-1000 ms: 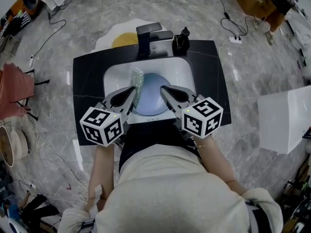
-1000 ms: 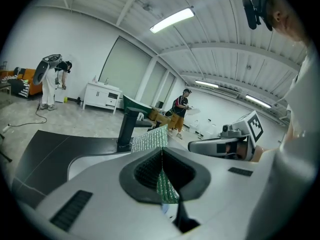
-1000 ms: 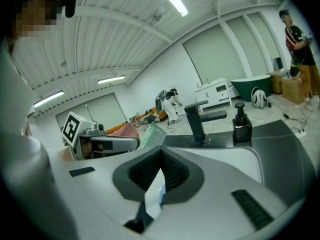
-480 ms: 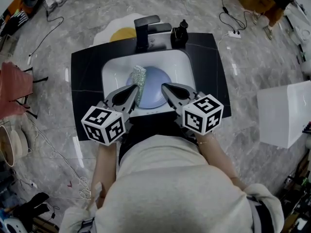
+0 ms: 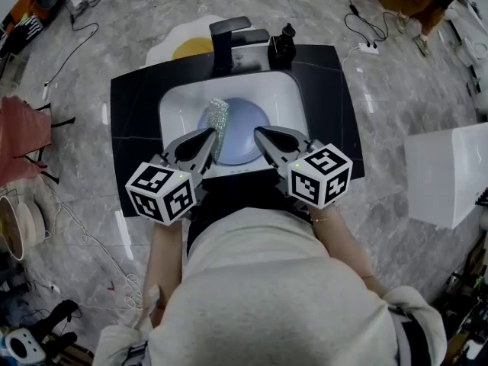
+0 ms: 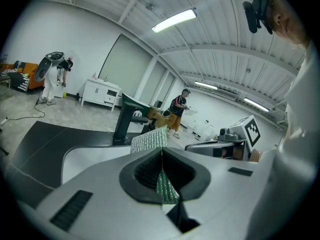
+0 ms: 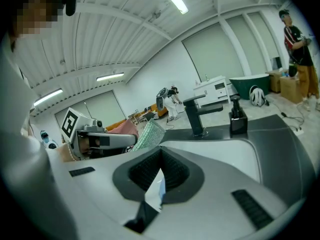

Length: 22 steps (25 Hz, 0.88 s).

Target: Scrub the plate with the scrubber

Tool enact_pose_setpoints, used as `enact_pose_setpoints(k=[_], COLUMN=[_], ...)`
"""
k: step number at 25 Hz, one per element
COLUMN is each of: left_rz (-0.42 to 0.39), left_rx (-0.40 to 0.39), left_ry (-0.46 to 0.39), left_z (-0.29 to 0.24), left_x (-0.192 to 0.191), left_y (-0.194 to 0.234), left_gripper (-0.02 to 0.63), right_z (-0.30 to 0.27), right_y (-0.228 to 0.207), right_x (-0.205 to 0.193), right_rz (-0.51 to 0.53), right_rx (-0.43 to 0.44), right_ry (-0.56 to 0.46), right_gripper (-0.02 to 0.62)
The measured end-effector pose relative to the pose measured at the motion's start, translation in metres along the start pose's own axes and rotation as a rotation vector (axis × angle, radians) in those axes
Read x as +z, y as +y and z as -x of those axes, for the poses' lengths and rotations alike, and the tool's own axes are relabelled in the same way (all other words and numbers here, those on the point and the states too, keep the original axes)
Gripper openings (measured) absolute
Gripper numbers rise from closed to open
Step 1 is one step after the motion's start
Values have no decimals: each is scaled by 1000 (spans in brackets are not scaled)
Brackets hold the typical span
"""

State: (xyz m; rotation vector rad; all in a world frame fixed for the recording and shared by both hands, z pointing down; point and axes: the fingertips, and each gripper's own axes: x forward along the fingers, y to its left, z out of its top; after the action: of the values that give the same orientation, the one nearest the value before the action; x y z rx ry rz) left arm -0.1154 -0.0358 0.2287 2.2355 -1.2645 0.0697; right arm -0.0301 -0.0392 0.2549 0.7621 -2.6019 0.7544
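A light-blue plate (image 5: 242, 132) stands tilted in the white sink (image 5: 293, 101). My right gripper (image 5: 259, 133) is shut on the plate's right edge, and a sliver of the blue plate (image 7: 159, 186) shows between its pads. My left gripper (image 5: 209, 136) is shut on a glittery green scrubber (image 5: 217, 122), which lies against the plate's left side. In the left gripper view the scrubber (image 6: 149, 139) rises above my closed left gripper (image 6: 161, 149), with the right gripper (image 6: 215, 147) beside it. In the right gripper view the scrubber (image 7: 149, 133) and the left gripper (image 7: 105, 140) show left of my right gripper (image 7: 161, 151).
A black faucet (image 5: 229, 38) and a black soap dispenser (image 5: 284, 46) stand at the back of the black counter (image 5: 133, 120). A white box (image 5: 446, 174) sits on the floor to the right. Cables lie on the floor around, and people stand far off.
Both grippers keep their grips. The scrubber has shifted slightly along the plate's left side, and the head camera has tilted a little.
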Motion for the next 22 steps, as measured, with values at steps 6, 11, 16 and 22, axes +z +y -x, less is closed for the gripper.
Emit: enact_pose_setpoints(k=[6, 11, 16, 22], left_rz=[10, 21, 26, 21], left_rx=[0, 13, 14, 10], left_ry=[7, -1, 5, 17], left_z=[-2, -1, -2, -4], left_x=[-4, -4, -9, -10], left_y=[0, 3, 4, 6], left_gripper=[23, 23, 23, 23], right_z=[-1, -3, -6, -8], right_y=[-1, -1, 2, -1], right_x=[0, -2, -6, -10], right_rz=[2, -9, -13, -15], right_rx=[5, 11, 18, 13], right_ry=[1, 10, 22, 37], right_gripper=[5, 6, 6, 6])
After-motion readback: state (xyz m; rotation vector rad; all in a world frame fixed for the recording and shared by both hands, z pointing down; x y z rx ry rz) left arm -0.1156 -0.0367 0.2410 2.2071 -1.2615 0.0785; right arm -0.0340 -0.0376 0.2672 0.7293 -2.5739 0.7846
